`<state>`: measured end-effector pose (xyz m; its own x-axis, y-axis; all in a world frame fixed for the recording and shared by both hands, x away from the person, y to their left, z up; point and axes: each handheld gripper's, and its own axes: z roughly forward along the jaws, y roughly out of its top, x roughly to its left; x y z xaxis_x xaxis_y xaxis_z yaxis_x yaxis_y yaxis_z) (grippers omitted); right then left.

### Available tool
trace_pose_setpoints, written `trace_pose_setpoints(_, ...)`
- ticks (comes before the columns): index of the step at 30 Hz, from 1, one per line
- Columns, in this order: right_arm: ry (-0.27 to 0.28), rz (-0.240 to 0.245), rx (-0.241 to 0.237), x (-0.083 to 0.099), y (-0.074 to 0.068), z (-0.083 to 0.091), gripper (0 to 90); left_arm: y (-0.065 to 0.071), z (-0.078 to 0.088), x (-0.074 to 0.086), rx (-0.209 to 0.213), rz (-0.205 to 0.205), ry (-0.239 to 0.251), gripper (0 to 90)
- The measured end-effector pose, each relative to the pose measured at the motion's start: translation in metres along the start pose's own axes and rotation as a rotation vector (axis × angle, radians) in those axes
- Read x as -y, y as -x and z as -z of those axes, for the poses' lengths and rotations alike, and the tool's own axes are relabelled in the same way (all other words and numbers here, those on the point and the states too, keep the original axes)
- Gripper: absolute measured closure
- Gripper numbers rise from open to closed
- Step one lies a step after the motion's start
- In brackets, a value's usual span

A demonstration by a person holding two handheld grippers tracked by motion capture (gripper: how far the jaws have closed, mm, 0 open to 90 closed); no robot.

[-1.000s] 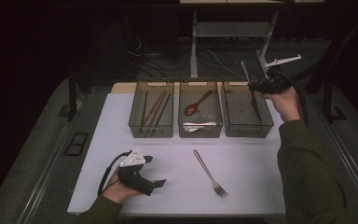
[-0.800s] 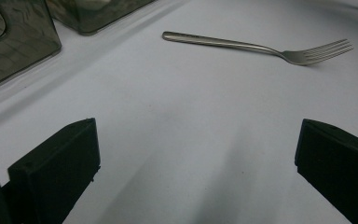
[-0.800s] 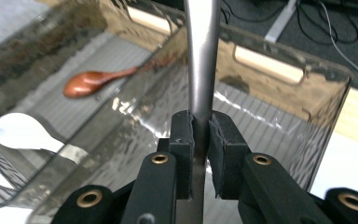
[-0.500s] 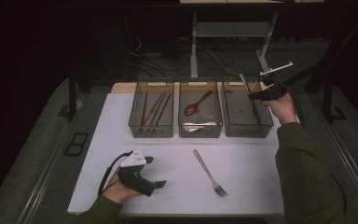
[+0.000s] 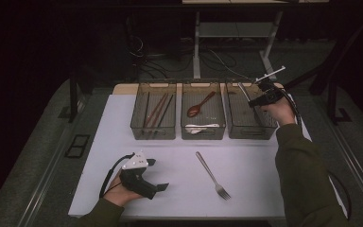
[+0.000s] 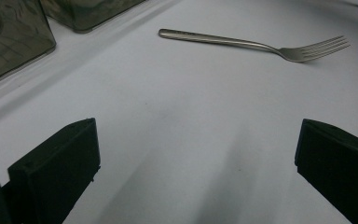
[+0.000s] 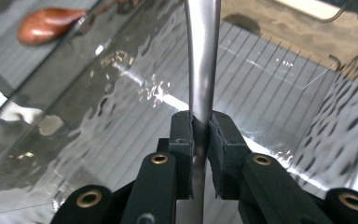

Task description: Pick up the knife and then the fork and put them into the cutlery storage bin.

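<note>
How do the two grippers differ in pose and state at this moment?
The left gripper rests low on the white table, while the right gripper is raised over the right-hand bin. The left gripper's fingers stand wide apart with nothing between them; the right gripper's fingers are clamped on a metal utensil handle. The left gripper points toward the fork; the right gripper points into the bin. Both are black and hand-held.
</note>
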<state>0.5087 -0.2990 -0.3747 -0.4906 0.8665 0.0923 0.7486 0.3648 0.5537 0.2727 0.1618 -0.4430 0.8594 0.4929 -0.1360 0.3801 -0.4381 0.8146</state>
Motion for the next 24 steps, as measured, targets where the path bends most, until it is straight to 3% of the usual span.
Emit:
trace_pose_setpoints(3, -0.008, -0.009, -0.007, 0.0, -0.001, -0.006, 79.1, 0.0, 0.0, 0.0, 0.001, -0.004, 0.001, 0.0)
trace_pose_setpoints(7, -0.008, -0.009, 0.004, 0.001, -0.003, -0.008, 61.5, 0.0, 0.001, 0.0, 0.001, -0.003, 0.001, 0.0)
trace_pose_setpoints(13, 0.084, -0.029, -0.028, 0.011, -0.006, 0.006, 49.2, 0.001, 0.001, 0.0, 0.0, -0.002, 0.003, 0.0)
trace_pose_setpoints(20, 0.167, -0.016, -0.057, 0.033, -0.021, 0.029, 45.3, 0.002, 0.0, -0.001, -0.001, -0.003, 0.002, 0.0)
trace_pose_setpoints(24, 0.207, 0.008, -0.095, 0.05, -0.037, 0.041, 51.1, 0.002, 0.0, -0.001, -0.001, -0.005, 0.0, 0.0)
